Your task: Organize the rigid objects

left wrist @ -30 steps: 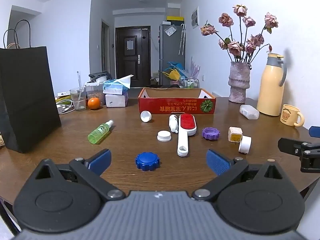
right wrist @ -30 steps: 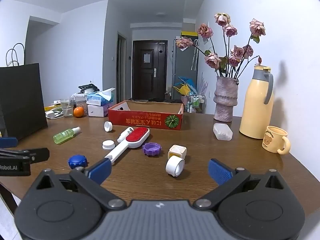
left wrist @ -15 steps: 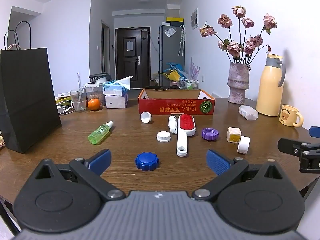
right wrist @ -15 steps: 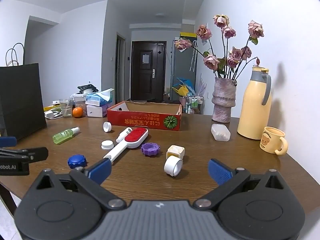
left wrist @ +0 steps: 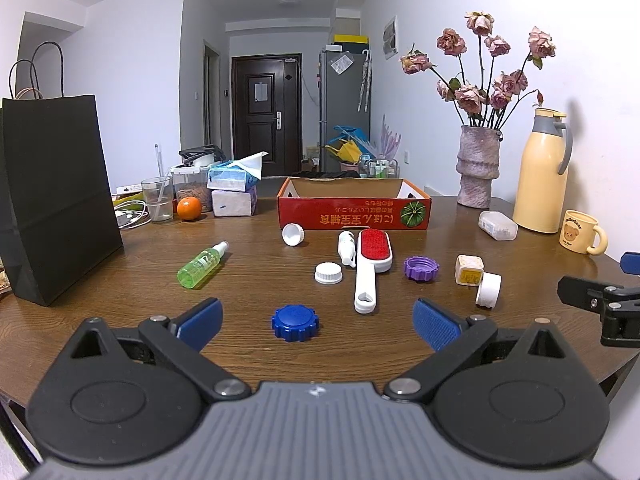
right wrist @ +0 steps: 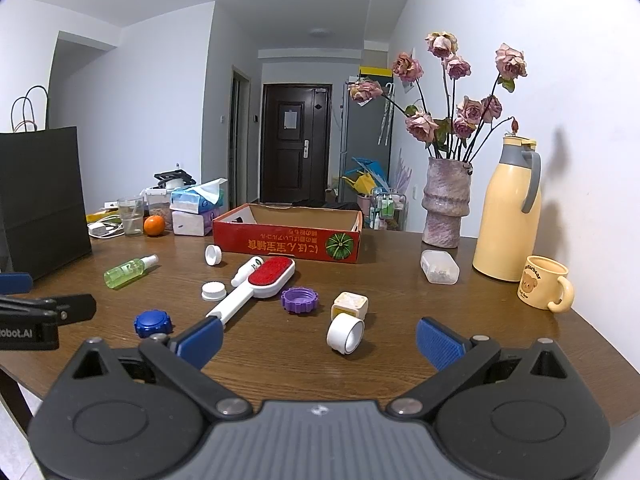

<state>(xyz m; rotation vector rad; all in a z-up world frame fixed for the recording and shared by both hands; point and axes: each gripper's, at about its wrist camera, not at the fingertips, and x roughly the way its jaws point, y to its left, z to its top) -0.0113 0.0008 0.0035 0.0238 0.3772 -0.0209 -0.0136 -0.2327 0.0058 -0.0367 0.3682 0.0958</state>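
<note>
Progress: by my judgement nothing is sorted yet; the red cardboard box at the back of the brown wooden table shows nothing inside from here, though I cannot see its floor.
Left to do: the blue ridged cap, white lint brush with red pad, purple ridged cap, white flat cap, white roll on its side, cream cube jar, green spray bottle, small white dropper bottle and white tipped cup-cap all lie loose in front of the box.
My left gripper: fingers wide, holding nothing, the blue cap just ahead between them.
My right gripper: fingers wide, empty, the white roll just ahead.
Writing: "Robot.AI", partly cut off, on the left gripper's side in the right view; box lettering is upside down and I cannot read it; the yellow bear mug has small print too fine to read.
</note>
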